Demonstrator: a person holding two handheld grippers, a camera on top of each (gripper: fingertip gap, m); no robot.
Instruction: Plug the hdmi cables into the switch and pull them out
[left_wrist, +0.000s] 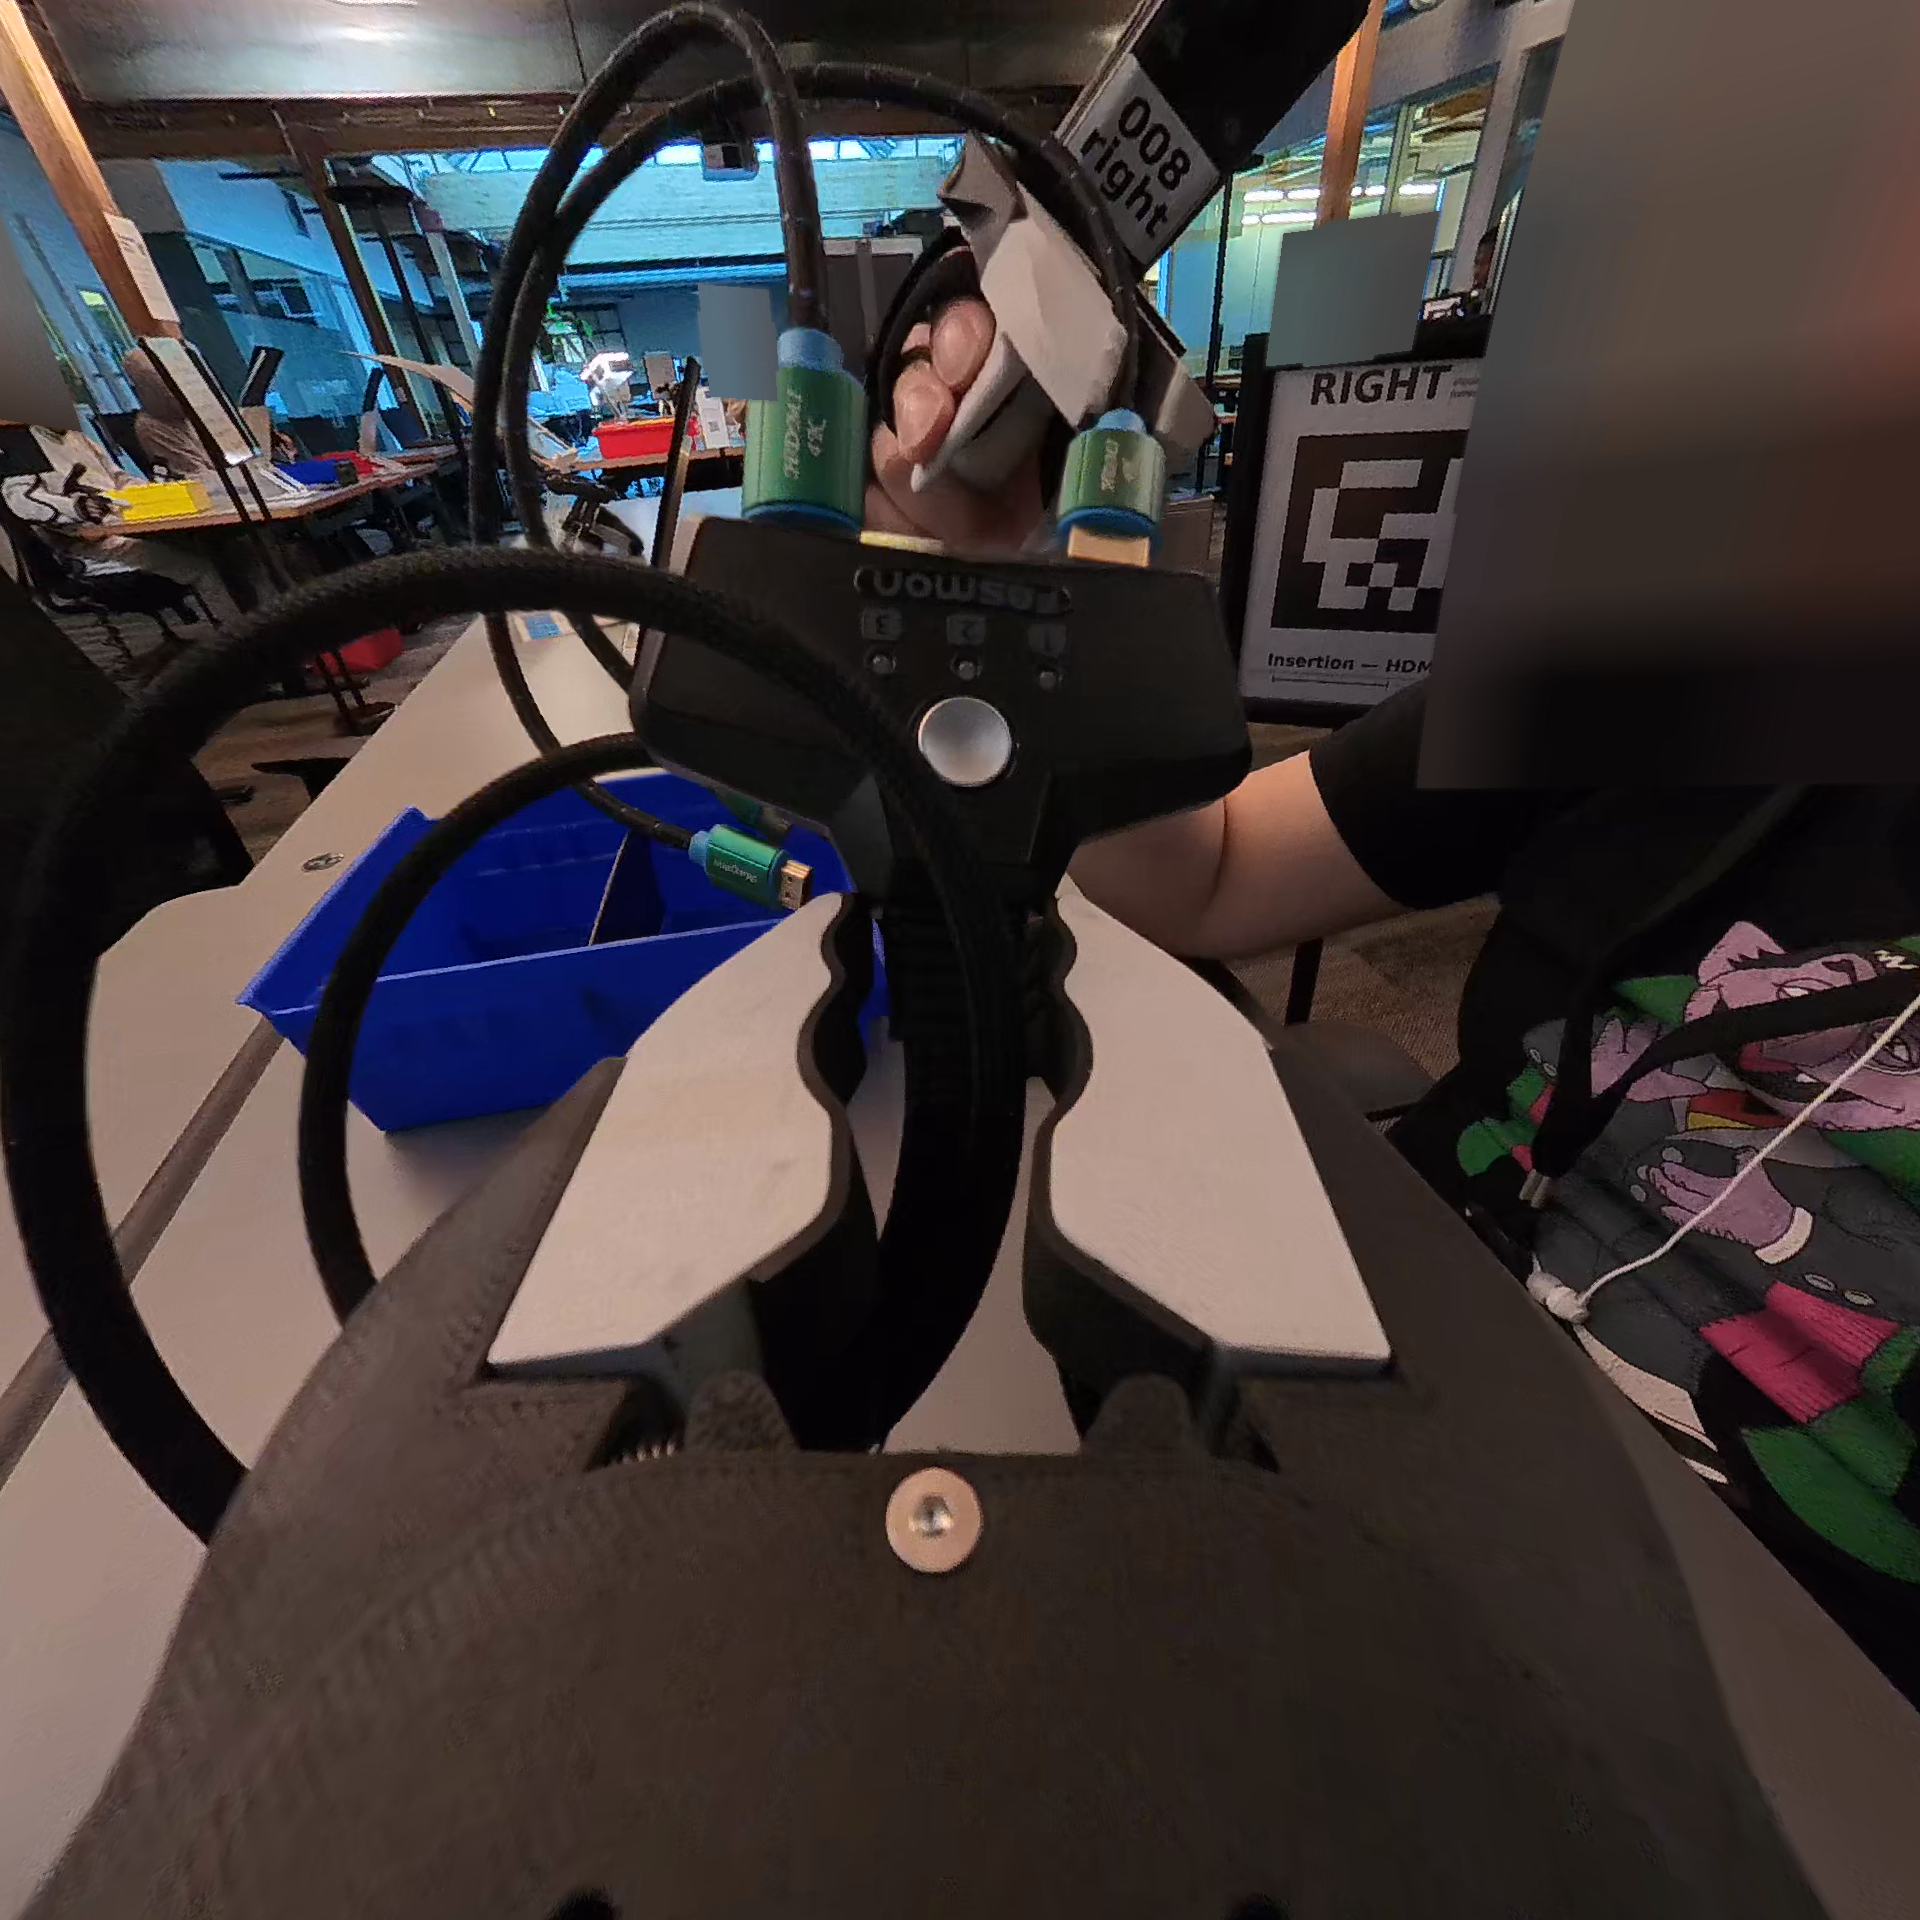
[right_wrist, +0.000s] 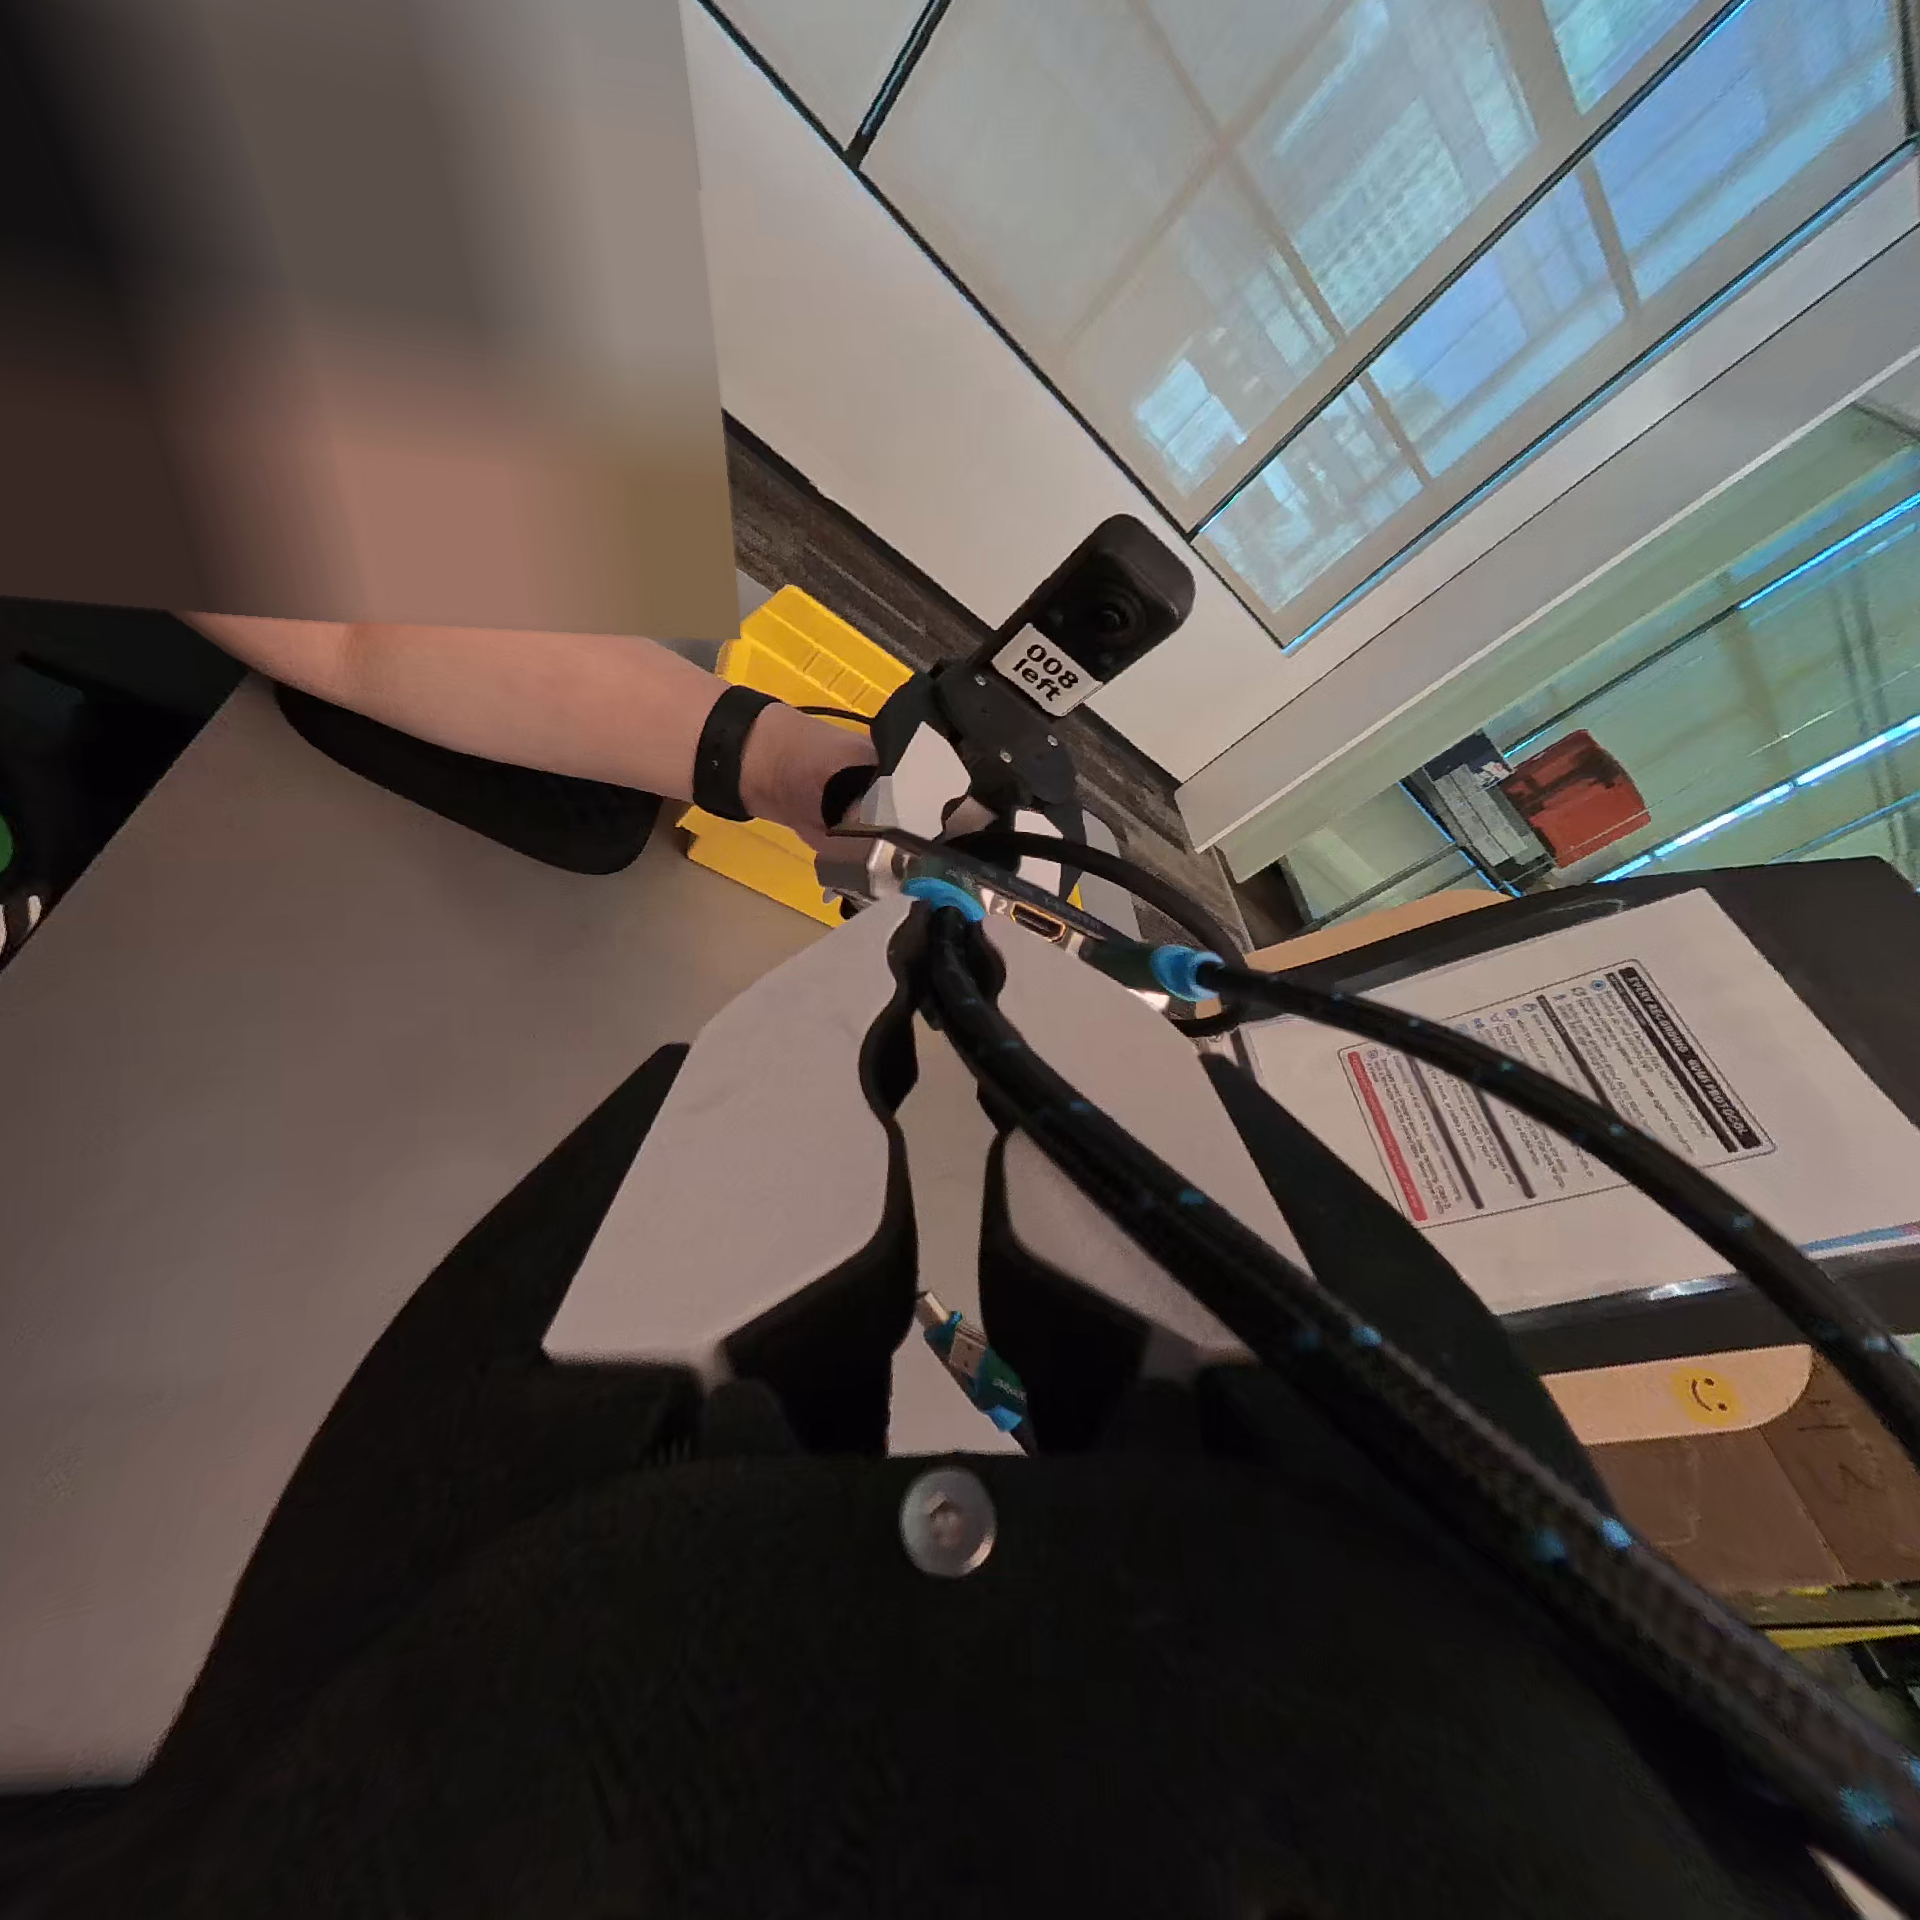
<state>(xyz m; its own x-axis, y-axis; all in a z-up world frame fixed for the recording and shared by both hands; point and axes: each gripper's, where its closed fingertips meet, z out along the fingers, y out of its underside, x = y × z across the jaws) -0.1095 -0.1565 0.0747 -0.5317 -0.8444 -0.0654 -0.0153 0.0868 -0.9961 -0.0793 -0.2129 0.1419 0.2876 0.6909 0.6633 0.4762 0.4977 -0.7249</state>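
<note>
The black HDMI switch (left_wrist: 940, 665) is held up above the table. My left gripper (left_wrist: 951, 935) is shut on the neck of the switch where its thick black cable leaves. A green HDMI plug (left_wrist: 805, 436) sits in the switch's left port. A second green plug (left_wrist: 1110, 478) stands at the right port with its gold tip showing. My right gripper (right_wrist: 935, 935) is shut on a braided HDMI cable (right_wrist: 961, 997) just behind the blue collar (right_wrist: 940, 896) of its plug. The middle port (right_wrist: 1039, 920) is empty. A third, loose plug (left_wrist: 750, 871) hangs free.
A blue bin (left_wrist: 499, 997) stands on the grey table (left_wrist: 208, 1195) below the switch. Cable loops (left_wrist: 520, 416) hang around both grippers. A sign with a black-and-white marker (left_wrist: 1351, 520) stands to the right. A yellow bin (right_wrist: 790, 665) and a printed white sheet (right_wrist: 1558, 1091) lie beyond.
</note>
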